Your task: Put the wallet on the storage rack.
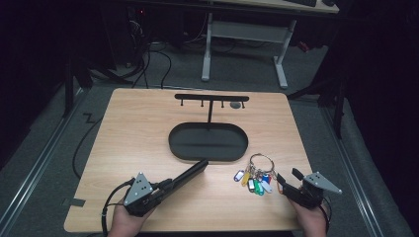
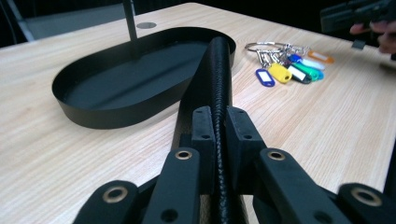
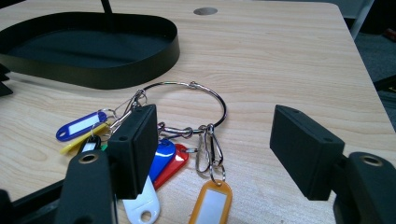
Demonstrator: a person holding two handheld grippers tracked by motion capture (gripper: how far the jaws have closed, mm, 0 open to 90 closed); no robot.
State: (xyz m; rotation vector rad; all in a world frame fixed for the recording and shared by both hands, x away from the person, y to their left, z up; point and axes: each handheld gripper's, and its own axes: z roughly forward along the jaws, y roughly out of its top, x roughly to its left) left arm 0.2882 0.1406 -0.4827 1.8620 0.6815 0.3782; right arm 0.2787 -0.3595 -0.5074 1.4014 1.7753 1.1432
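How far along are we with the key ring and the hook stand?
Done: left gripper is shut on a black braided strap, whose far end rests at the tray rim. In hand: right gripper is open, jaws either side of the key ring, which lies flat on the table. Left: gripping the ring; the hook bar looks bare.

On my worktop the tray sits in the middle, with the hook stand rising from its far side. The key ring lies just right of the tray's near end. My left gripper is at the near left, holding a long bar that reaches to the tray's near rim. My right gripper sits near right, just beside the tags.
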